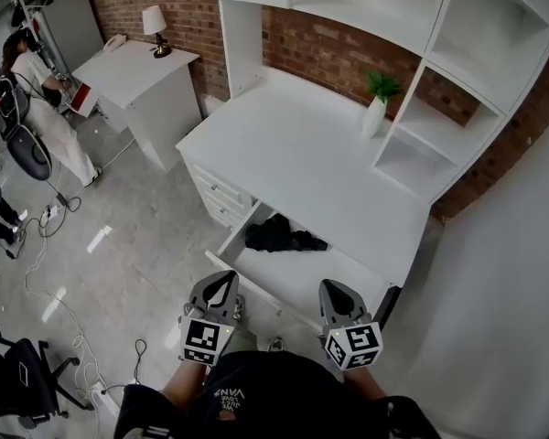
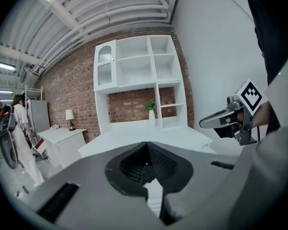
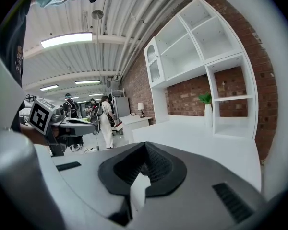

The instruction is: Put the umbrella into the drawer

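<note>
Pressing its jaws fully together on nothing, your left gripper point(image 1: 223, 283) is carrying no load, and your right gripper point(image 1: 333, 291) is doing the same: in each gripper view the ribbed pads are meeting with only the white desk point(image 2: 149, 133) showing beyond them. Both tools are hanging close to your body, just before the front edge of the open drawer point(image 1: 297, 273) and not touching it. The black umbrella point(image 1: 284, 236) is lying folded inside that drawer, toward its back left part, so I am judging that the placing step is done and only closing the drawer is perhaps remaining. For this you are needing to bring one shut gripper against the drawer front and push it straight in, watching that no fabric is sticking over the rim. The drawer is belonging to the white desk with shelves point(image 1: 457, 71) and a small potted plant point(image 1: 378, 99), standing against a brick wall point(image 1: 329, 48). Farther left a side table point(image 1: 133, 76) is carrying a lamp point(image 1: 155, 26), cables point(image 1: 50, 286) are lying on the grey floor point(image 1: 137, 236), and a person point(image 1: 46, 108) is standing well apart.
</note>
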The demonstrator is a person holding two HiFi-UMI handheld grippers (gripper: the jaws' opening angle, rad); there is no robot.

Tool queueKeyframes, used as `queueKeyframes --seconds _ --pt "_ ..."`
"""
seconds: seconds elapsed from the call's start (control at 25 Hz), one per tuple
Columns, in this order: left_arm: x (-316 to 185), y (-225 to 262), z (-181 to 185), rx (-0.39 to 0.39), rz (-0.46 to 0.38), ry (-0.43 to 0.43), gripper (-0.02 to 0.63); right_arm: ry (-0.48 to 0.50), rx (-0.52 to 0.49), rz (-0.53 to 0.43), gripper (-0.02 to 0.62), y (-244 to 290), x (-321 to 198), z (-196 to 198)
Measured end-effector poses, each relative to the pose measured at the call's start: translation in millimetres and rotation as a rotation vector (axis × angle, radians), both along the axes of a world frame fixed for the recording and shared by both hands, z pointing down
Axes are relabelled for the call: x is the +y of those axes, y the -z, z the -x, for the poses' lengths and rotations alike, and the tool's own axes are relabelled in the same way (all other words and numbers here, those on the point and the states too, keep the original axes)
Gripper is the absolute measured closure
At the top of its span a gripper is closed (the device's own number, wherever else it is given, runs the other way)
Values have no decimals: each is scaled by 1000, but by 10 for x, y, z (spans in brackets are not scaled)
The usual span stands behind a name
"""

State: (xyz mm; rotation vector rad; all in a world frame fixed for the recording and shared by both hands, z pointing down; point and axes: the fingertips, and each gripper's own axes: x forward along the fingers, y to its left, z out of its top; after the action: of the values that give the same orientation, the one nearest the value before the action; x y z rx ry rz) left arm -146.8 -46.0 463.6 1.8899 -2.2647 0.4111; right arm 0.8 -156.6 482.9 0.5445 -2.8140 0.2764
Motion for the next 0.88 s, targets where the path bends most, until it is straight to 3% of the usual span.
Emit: queueKeyframes --seconds 0.32,0.88 --pt "251 -7 91 1 -2 71 600 30 20 -21 601 -8 79 97" --pt "371 65 182 0 -24 81 600 47 24 -52 601 44 128 262"
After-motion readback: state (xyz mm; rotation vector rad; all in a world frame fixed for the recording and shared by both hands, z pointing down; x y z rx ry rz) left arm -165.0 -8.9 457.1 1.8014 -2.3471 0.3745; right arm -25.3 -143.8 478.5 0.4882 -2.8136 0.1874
